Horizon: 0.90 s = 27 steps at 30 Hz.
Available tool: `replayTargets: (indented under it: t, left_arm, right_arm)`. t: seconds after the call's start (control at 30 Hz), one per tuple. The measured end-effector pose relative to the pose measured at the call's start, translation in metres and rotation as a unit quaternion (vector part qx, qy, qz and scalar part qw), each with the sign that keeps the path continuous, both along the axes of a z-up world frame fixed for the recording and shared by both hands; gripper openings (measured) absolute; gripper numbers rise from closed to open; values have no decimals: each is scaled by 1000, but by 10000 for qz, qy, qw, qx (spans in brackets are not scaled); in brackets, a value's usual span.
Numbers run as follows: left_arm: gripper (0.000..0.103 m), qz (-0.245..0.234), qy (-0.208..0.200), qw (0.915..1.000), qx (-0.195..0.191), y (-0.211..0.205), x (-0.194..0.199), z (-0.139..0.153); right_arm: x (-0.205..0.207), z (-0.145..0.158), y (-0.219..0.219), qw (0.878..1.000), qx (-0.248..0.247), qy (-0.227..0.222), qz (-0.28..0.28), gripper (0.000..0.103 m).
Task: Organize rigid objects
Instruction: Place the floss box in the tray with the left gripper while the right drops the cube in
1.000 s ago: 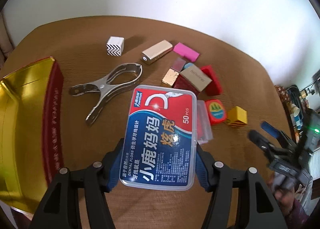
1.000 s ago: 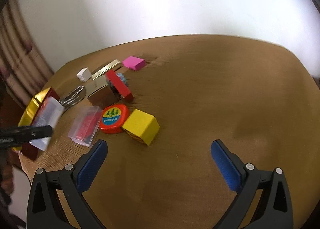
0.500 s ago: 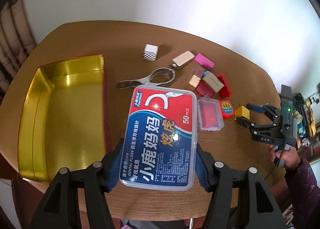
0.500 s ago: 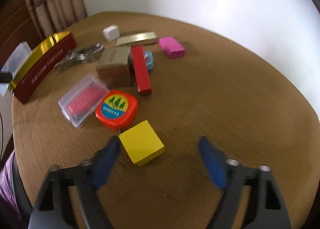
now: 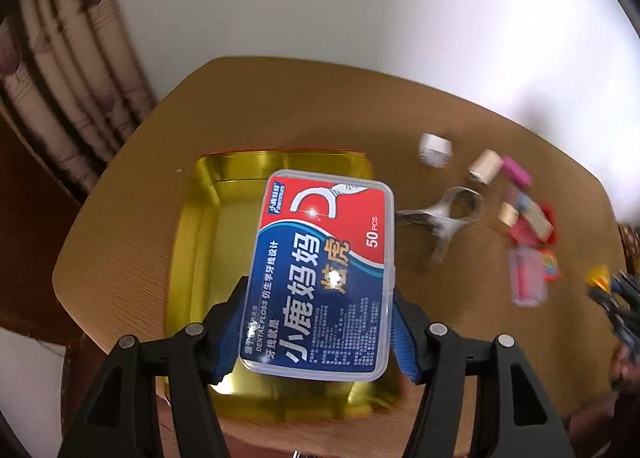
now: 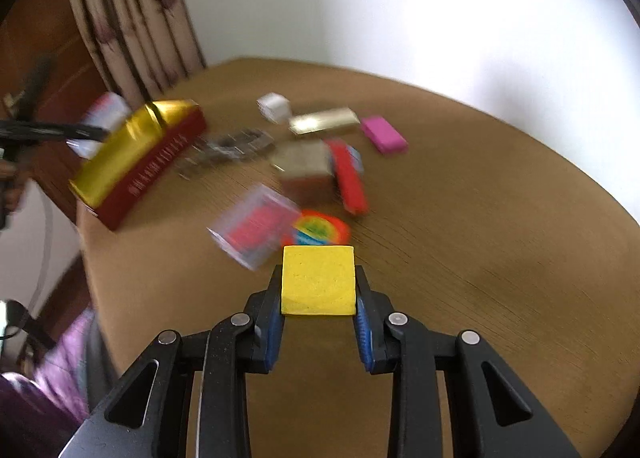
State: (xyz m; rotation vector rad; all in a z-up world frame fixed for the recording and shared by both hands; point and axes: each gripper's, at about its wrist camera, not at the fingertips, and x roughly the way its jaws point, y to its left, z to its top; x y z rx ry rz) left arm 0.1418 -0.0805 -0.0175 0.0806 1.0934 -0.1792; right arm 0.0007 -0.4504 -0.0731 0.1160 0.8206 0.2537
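Left gripper (image 5: pixel 318 332) fingers clamp dental floss box (image 5: pixel 322 274) above gold tray (image 5: pixel 192 242), long axis pointing away from camera. Only right view shows right gripper (image 6: pixel 319 312) fingers squeezing yellow cube (image 6: pixel 318 280) over desk (image 6: pixel 480 238).

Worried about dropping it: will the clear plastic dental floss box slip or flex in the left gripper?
The clear plastic dental floss box looks rigid, so it probably won't flex. Its glossy lid suggests smooth sides that may slip. The left gripper holds only its near end, so it could pivot.
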Motion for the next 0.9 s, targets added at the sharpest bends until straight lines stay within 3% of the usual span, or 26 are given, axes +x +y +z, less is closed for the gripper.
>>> replayTargets:
  t: [0.33, 0.67, 0.8, 0.9]
  left_arm:
    - [64, 244, 236, 9983, 472, 13, 73, -50]
    - [64, 298, 206, 9943, 1001, 12, 97, -72]
    - [64, 356, 22, 9970, 686, 23, 86, -56]
    - [64, 533, -501, 9972, 124, 40, 54, -21]
  right_arm:
    - [25, 51, 75, 9968, 452, -384, 545, 28]
    - [58, 74, 140, 9928, 502, -467, 981, 28]
    - [69, 80, 158, 9916, 602, -468, 1049, 28]
    - [84, 89, 183, 9894, 728, -438, 1181, 28]
